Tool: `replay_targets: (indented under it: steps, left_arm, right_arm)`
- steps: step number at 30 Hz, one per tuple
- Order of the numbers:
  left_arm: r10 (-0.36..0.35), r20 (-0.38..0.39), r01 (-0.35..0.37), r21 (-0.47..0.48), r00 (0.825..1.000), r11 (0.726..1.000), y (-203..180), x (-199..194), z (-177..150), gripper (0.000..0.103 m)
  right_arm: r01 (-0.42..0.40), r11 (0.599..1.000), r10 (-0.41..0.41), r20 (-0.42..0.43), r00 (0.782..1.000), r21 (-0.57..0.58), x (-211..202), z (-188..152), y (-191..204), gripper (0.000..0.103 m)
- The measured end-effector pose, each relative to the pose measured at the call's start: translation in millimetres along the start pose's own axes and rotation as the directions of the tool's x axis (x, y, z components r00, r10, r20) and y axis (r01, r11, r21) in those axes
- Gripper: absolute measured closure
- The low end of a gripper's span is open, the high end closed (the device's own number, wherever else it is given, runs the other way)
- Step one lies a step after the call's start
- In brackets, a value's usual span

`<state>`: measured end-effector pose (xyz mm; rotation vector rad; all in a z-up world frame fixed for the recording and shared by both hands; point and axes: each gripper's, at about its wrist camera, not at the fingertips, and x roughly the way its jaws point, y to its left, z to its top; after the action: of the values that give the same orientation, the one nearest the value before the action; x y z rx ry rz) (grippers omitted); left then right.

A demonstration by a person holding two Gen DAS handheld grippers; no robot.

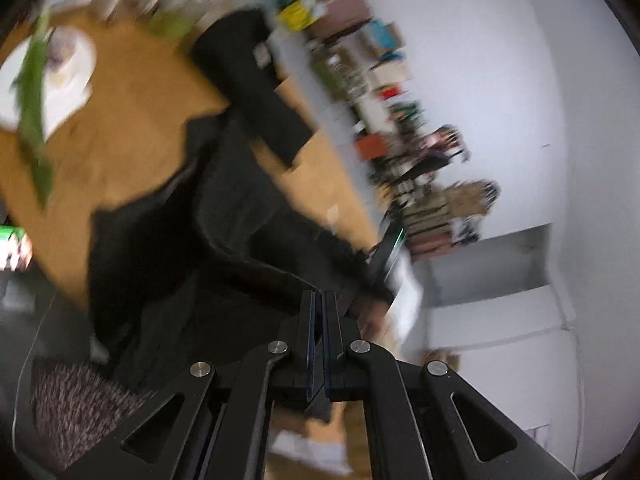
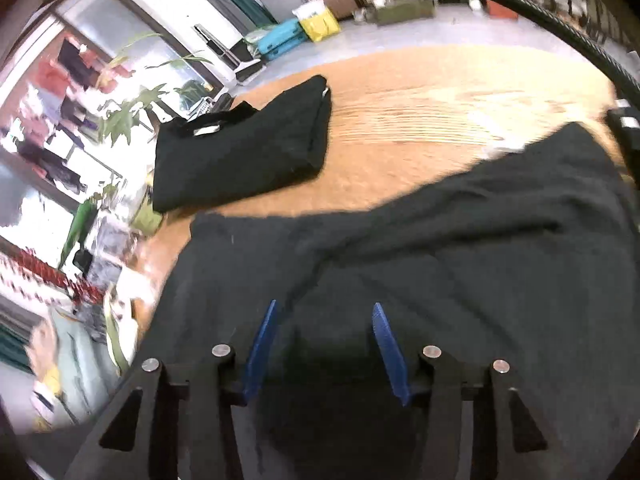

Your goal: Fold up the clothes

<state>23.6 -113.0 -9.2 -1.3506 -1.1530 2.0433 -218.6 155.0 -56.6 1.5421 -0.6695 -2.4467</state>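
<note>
The left gripper (image 1: 319,300) pinches the black fabric garment (image 2: 400,248) edge; the wide-open right gripper (image 2: 324,312) hovers directly above it.

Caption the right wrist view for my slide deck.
Open right gripper above a spread black garment; a folded black garment lies behind on the wooden table.

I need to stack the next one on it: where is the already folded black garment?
In the right wrist view, the folded black garment lies on the wooden table, upper left, beyond the unfolded black garment spread under the open right gripper.
</note>
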Motion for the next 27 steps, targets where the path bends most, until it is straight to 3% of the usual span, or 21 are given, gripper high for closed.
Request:
replay_targets:
  steps: [5, 10, 11, 12, 15, 19, 22, 23, 24, 25, 27]
  left_arm:
    - [0.011, -0.045, -0.012, -0.021, 0.999, 1.000, 22, 20, -14, 0.101]
    - [0.002, -0.046, 0.000, 0.041, 0.999, 0.999, 17, 20, -15, 0.101]
    - [-0.004, -0.045, 0.006, 0.052, 0.999, 0.999, 16, 19, -16, 0.101]
    - [-0.003, -0.039, 0.005, 0.059, 0.999, 0.998, 14, 17, -16, 0.100]
    - [-0.005, -0.029, 0.007, 0.058, 1.000, 0.998, 13, 12, -15, 0.101]
    - [-0.019, -0.035, 0.019, 0.016, 0.999, 1.000, 22, 6, -18, 0.101]
    - [0.027, -0.074, -0.030, -0.039, 0.997, 0.999, 37, 13, -23, 0.101]
    - [0.051, -0.088, -0.056, -0.058, 0.995, 0.997, 44, 17, -25, 0.101]
    - [0.088, -0.101, -0.096, -0.070, 0.991, 0.993, 52, 23, -28, 0.101]
    - [0.126, -0.114, -0.136, -0.082, 0.985, 0.987, 60, 28, -30, 0.101]
    - [0.140, -0.138, -0.157, -0.122, 0.980, 0.980, 75, 37, -35, 0.101]
  right_arm:
    - [0.019, 1.000, -0.016, -0.125, 0.992, 0.023, 46, 22, 13, 0.053]
    - [0.076, 0.995, -0.083, -0.123, 0.989, -0.063, 61, 29, 29, 0.067]
    - [0.088, 0.991, -0.100, -0.118, 0.988, -0.099, 62, 31, 32, 0.078]
    - [0.100, 0.986, -0.115, -0.111, 0.987, -0.134, 63, 33, 34, 0.096]
    - [0.113, 0.975, -0.125, -0.056, 0.991, -0.189, 57, 43, 39, 0.096]
    - [0.119, 0.979, -0.116, 0.025, 0.993, -0.168, 40, 72, 43, 0.096]
    - [0.157, 0.978, -0.150, 0.059, 0.987, -0.138, 37, 92, 39, 0.094]
    - [0.180, 0.975, -0.174, 0.058, 0.983, -0.130, 39, 97, 36, 0.085]
    - [0.217, 0.968, -0.214, 0.032, 0.976, -0.127, 44, 98, 30, 0.061]
    - [0.225, 0.967, -0.224, 0.019, 0.974, -0.123, 41, 95, 22, 0.052]
    - [0.200, 0.973, -0.201, 0.005, 0.980, -0.116, 36, 84, 10, 0.052]
